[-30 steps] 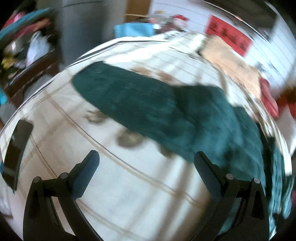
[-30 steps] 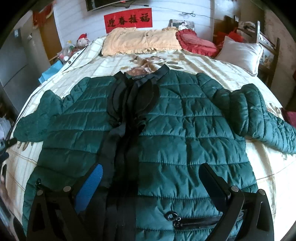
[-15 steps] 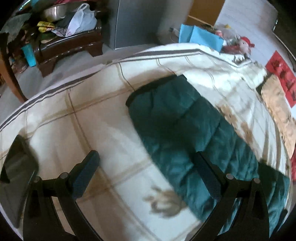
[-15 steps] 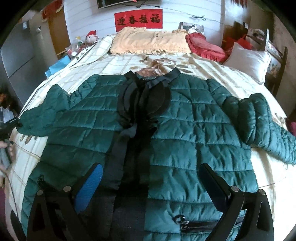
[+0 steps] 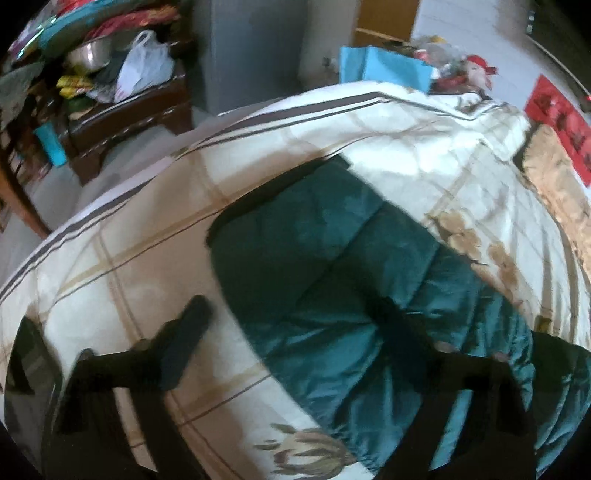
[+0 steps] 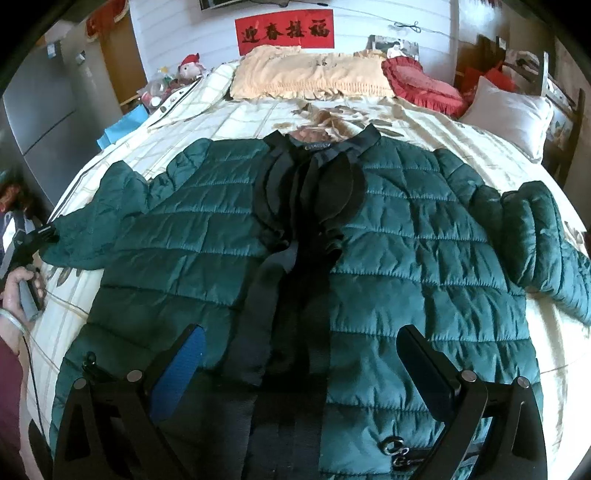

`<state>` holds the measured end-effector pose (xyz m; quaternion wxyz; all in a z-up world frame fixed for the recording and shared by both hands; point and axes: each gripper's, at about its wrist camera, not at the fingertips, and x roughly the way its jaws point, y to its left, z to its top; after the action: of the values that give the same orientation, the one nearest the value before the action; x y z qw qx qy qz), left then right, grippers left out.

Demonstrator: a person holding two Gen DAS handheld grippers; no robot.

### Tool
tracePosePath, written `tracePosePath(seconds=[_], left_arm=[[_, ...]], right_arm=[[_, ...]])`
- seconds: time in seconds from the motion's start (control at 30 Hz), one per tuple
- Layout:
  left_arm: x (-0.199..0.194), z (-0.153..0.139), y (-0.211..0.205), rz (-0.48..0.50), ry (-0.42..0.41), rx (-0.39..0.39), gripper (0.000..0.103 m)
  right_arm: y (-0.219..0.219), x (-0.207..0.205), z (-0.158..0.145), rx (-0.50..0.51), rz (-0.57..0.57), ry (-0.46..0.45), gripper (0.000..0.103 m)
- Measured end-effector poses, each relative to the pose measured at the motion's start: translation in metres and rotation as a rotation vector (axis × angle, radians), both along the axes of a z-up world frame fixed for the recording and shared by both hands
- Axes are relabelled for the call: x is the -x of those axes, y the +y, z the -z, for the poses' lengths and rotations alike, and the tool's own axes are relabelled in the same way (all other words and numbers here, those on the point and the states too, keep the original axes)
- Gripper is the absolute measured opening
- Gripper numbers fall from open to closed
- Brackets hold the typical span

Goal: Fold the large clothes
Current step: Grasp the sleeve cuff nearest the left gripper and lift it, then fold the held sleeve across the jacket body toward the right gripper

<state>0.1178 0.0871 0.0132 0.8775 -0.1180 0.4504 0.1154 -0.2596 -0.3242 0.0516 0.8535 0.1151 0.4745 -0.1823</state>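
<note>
The green jacket (image 6: pixel 388 258) is lying flat & open across the bed (image 6: pixel 229 122), its left sleeve (image 5: pixel 332 280) running far-left to near-right w/ the cuff between the closing left claw (image 5: pixel 291 314) jaws, not yet pinched, while the right claw (image 6: pixel 299 354) is hovering spread apart over the hem

A lived-in home bedroom: a wide bed (image 6: pixel 221 122) with a checked quilt, frilled pillows (image 6: pixel 310 74) at twelve o'clock beneath a red New Year banner (image 6: pixel 284 31), a stuffed toy (image 6: pixel 190 66) at eleven.
</note>
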Motion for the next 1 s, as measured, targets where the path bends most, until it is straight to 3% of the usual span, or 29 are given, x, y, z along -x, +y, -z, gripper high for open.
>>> tracePosePath(seconds=[0.07, 0.13, 0.17, 0.4, 0.6, 1.0], left_arm=[[0.0, -0.003, -0.002, 0.024, -0.015, 0.009, 0.047], [-0.001, -0.004, 0.001, 0.039, -0.022, 0.077, 0.021], [0.0, -0.006, 0.004, 0.04, -0.027, 0.12, 0.019], [0.032, -0.04, -0.006, 0.065, -0.105, 0.121, 0.016], [0.067, -0.078, -0.029, 0.164, -0.177, 0.097, 0.016], [0.121, -0.133, -0.097, 0.369, -0.263, 0.135, 0.016]], right_arm=[[0.001, 0.0, 0.0, 0.0, -0.002, 0.001, 0.103], [0.001, 0.001, -0.002, 0.004, -0.002, -0.002, 0.103], [0.001, 0.002, -0.003, 0.007, -0.002, -0.003, 0.103], [-0.001, 0.008, -0.007, 0.009, 0.006, -0.018, 0.103], [-0.002, 0.016, -0.011, 0.023, 0.015, -0.015, 0.103], [-0.01, 0.037, -0.016, 0.028, 0.039, -0.018, 0.103]])
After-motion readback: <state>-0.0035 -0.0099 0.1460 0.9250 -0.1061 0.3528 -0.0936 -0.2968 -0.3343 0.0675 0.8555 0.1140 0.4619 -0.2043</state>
